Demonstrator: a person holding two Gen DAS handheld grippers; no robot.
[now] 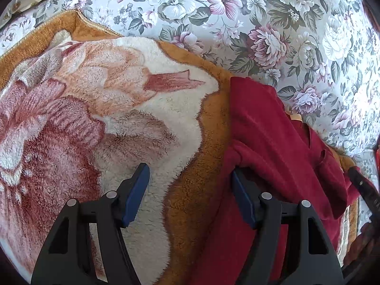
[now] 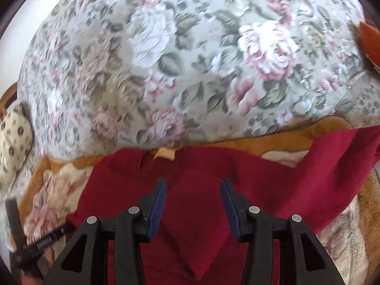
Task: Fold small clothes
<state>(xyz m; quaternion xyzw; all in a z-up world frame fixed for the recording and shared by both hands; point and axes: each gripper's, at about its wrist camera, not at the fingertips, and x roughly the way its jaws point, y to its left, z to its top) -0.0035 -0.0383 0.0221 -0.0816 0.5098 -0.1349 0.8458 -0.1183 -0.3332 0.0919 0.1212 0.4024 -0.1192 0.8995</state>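
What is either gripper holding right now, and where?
Nothing. Left gripper and right gripper are both open over the red garment.

Red garment — matt cloth; blanket — fuzzy plush.

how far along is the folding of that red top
Early. Done: the red garment lies spread on the fleece blanket, label end toward the floral bedspread, one part still out to the right. In hand: nothing; the left gripper and right gripper are both open. Left: all the folds.
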